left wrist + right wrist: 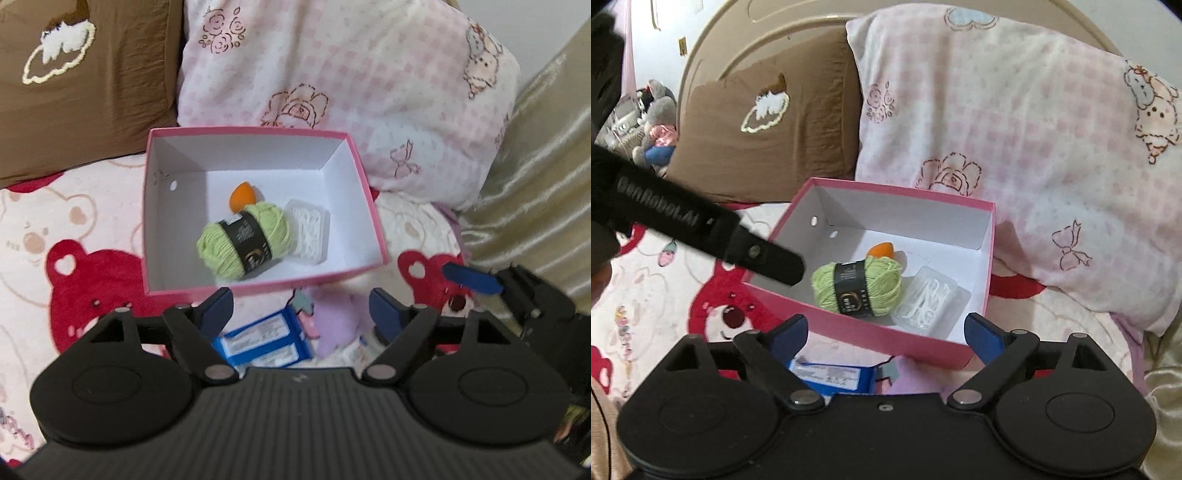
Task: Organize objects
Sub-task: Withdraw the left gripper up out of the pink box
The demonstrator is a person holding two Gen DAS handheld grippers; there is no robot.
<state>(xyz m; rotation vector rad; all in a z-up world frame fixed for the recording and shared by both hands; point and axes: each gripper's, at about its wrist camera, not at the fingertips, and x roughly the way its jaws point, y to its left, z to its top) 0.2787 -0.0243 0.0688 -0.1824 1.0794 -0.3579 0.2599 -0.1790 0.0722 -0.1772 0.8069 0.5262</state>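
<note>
Your left gripper and right gripper both stand spread apart, gripping nothing. Just beyond their fingertips, the pink box holds the green yarn ball.

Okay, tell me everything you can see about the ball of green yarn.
The green yarn is a small, soft-looking skein of pale lime strands, wound tight and wrapped round its middle by a black paper band with gold print. It lies on its side on the white floor of the open pink box. An orange sponge sits against its far side, and a clear plastic case lies right beside it. Neither gripper touches it.
</note>
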